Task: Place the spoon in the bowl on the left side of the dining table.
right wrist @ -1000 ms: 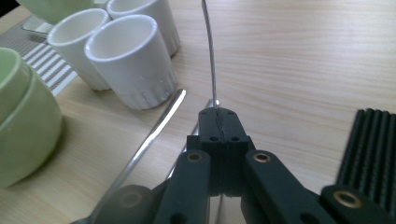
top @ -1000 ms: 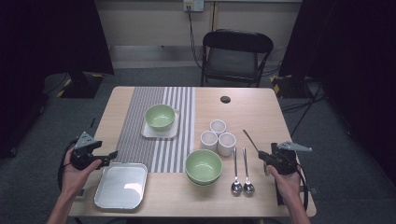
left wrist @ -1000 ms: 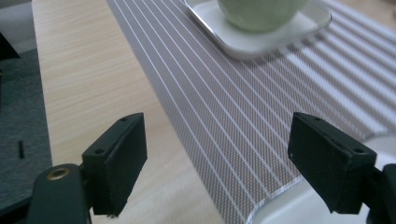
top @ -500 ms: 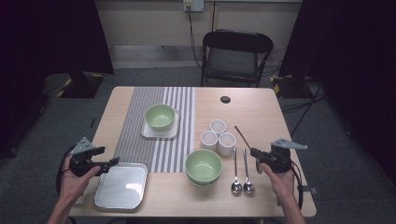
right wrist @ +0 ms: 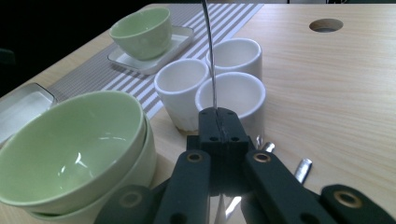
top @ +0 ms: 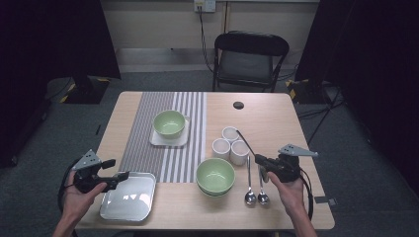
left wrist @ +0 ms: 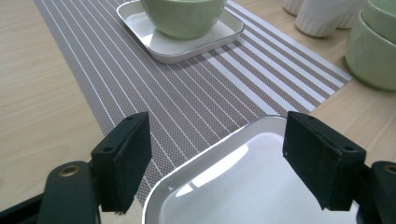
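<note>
Two shiny metal spoons (top: pixel 255 197) lie below the right gripper (right wrist: pixel 219 122), whose tight pinch on a thin metal utensil (right wrist: pixel 210 51) could slip, knocking white cups (right wrist: pixel 219 84).

A thin metal utensil (top: pixel 245 140), of which a slender shiny handle is seen, is held clamped in the right gripper (top: pixel 260 160). It is raised off the bench (top: pixel 276 123), slanting up and away over the three white cups (top: pixel 230 145). A shallow, glossy white square tray (top: pixel 128 197) with rounded corners lies flat at the bench's near left corner, just beside the striped runner (top: pixel 163 143). Its far corner sits between the jaws of the left gripper (top: pixel 123 175), untouched by the pads.
</note>
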Demonstrator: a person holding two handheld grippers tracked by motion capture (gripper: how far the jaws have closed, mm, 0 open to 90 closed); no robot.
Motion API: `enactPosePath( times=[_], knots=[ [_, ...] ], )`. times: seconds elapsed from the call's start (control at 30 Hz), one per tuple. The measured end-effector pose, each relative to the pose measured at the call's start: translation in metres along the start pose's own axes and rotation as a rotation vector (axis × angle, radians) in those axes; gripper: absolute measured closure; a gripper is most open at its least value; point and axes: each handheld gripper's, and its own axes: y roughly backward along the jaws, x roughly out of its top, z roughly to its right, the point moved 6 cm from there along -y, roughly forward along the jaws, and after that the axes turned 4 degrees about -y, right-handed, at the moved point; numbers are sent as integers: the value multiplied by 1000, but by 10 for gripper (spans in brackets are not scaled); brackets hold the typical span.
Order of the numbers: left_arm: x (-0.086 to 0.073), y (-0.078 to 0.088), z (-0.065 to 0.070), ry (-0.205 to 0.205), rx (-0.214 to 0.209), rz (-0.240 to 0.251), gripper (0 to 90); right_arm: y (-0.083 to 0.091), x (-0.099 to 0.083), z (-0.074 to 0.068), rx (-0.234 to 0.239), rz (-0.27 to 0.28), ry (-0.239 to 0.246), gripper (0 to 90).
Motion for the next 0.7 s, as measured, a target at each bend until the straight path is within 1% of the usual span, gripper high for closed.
enactPosePath(
  times=[0.03, 0.07, 0.13, 0.17, 0.23, 0.3, 0.37, 0.4, 0.5, 0.53, 0.57, 0.6, 0.63, 0.7],
  knots=[
    [0, 1, 2, -7, -5, 1, 237, -1, 1, -1, 6, 6, -6, 900],
    [0, 1, 4, -4, -5, 4, 236, -2, 1, -3, 10, 1, 1, 900],
    [1, 3, 7, -19, -3, 2, 235, -4, 2, -6, 15, 1, 5, 900],
    [1, 3, 8, -15, 2, -1, 235, -5, 3, -9, 20, 4, 10, 900],
    [3, 2, 16, -31, -12, -9, 247, -8, 3, -13, 10, -7, 30, 900],
    [5, -1, 21, -49, -31, -11, 255, -10, 5, -16, 22, 3, 26, 900],
    [7, -5, 23, -55, -32, -14, 255, -11, 9, -20, 33, 0, 38, 900],
    [9, -8, 24, -48, -34, -10, 254, -12, 10, -22, 37, 1, 40, 900],
    [16, -12, 26, -55, -37, 7, 254, -14, 17, -30, 55, 3, 57, 900],
    [19, -13, 27, -61, -45, 17, 254, -15, 21, -34, 63, 7, 61, 900],
    [20, -14, 29, -62, -55, 12, 260, -16, 23, -38, 73, 10, 65, 900],
    [24, -16, 31, -76, -54, 18, 273, -17, 25, -40, 79, 12, 71, 900],
    [26, -17, 32, -82, -53, 20, 274, -19, 27, -44, 88, 15, 77, 900],
    [31, -21, 36, -88, -66, 24, 265, -22, 29, -50, 105, 20, 84, 900]
  ],
)
